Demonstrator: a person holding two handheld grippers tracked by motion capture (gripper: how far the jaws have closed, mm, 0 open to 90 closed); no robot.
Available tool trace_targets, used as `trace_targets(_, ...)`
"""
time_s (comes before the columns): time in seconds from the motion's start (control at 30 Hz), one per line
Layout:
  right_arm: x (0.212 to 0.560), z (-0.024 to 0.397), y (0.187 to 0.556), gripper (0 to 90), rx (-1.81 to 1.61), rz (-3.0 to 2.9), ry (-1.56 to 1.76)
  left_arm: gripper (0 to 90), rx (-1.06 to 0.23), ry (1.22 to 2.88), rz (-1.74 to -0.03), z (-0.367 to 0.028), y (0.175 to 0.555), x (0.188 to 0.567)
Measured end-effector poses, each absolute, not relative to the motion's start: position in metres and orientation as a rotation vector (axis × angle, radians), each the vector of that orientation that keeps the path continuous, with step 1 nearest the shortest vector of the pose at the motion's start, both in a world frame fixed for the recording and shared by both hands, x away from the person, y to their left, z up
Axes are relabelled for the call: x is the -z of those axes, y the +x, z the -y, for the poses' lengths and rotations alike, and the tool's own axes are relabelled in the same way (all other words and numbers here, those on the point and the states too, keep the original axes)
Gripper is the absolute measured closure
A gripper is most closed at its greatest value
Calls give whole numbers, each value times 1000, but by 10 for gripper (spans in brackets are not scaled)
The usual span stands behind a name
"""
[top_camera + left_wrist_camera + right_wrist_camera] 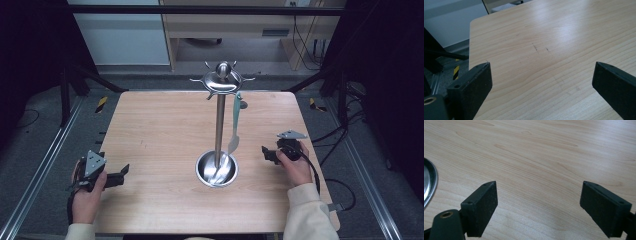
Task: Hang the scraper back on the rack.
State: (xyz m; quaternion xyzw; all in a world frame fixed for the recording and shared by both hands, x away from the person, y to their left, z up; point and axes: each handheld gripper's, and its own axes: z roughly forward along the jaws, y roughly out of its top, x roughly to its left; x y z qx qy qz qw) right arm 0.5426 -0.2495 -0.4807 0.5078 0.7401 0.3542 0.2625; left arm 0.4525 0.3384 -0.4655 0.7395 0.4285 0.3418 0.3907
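Here, a metal stand (219, 120) rises from its round base (216, 169) at the middle of the wooden table (155, 140), with a pale spatula (235, 125) hanging from a top hook. The left gripper (122, 172) rests near the left edge, the right gripper (265, 151) just right of the base; both have jaws wide apart over bare wood.

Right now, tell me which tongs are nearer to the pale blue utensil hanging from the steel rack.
Right. The right tongs sit just right of the pale blue utensil, near its lower end. The left tongs rest at the table's left edge, beyond the steel rack.
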Motion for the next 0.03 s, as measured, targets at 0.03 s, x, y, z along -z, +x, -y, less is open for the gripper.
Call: trace_targets(0.03,481,250,543,151,-955,-2005,1367,25,-865,1880,-1086,-338,453,466)
